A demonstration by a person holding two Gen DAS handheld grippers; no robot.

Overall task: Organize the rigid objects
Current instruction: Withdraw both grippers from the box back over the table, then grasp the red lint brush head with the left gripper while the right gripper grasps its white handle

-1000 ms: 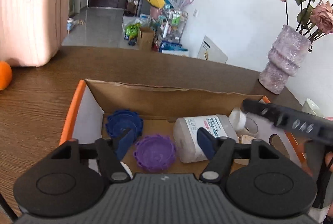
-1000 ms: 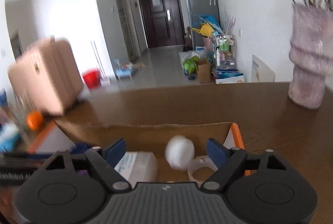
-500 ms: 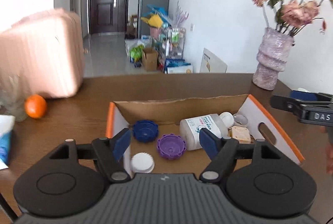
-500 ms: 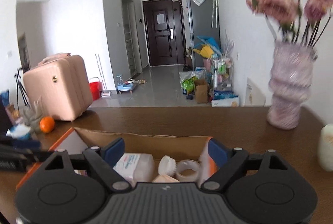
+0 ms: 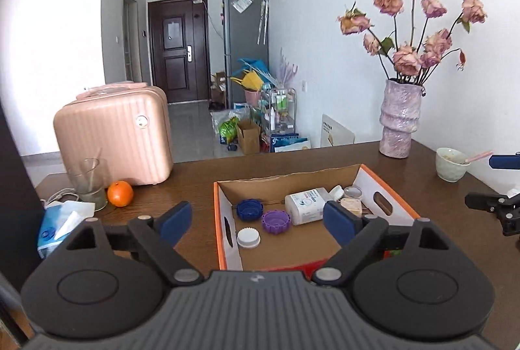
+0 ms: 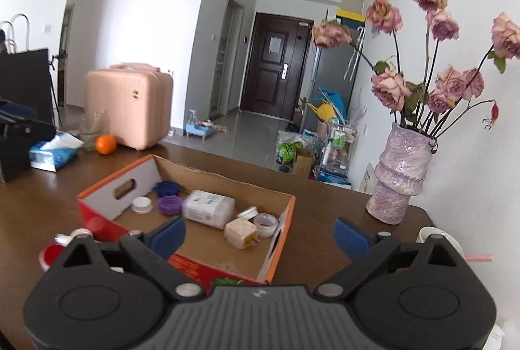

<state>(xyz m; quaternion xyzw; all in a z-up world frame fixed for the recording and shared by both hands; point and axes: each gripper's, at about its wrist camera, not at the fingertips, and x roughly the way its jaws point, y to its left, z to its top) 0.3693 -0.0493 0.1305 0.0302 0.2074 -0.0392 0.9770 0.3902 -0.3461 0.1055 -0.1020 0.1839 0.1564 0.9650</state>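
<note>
An orange-rimmed cardboard box (image 5: 218, 229) (image 6: 113, 176) sits on the brown table. A white bottle (image 5: 305, 207) (image 6: 208, 208) lies in it beside a blue cap (image 5: 249, 208), a purple cap (image 5: 276, 221), a white cap (image 5: 248, 238), a beige plug (image 6: 240, 233) and a clear ring (image 6: 266, 224). My left gripper (image 5: 256, 221) hovers at the box's near side, its jaws opening and holding nothing. At the box's near right corner my right gripper (image 6: 260, 236) is also opening, with nothing between its pads.
A pink case (image 5: 113, 135), an orange (image 5: 120, 193), a glass (image 5: 87, 182) and a tissue pack (image 5: 61, 226) stand at the left. A vase of roses (image 5: 399, 122) and a bowl with a pink spoon (image 5: 451, 164) stand at the right. Red items (image 6: 48, 254) lie by the box's front.
Both grippers have pulled back and up from the box, and their jaws have spread wider. The whole box and more of the table now show.
</note>
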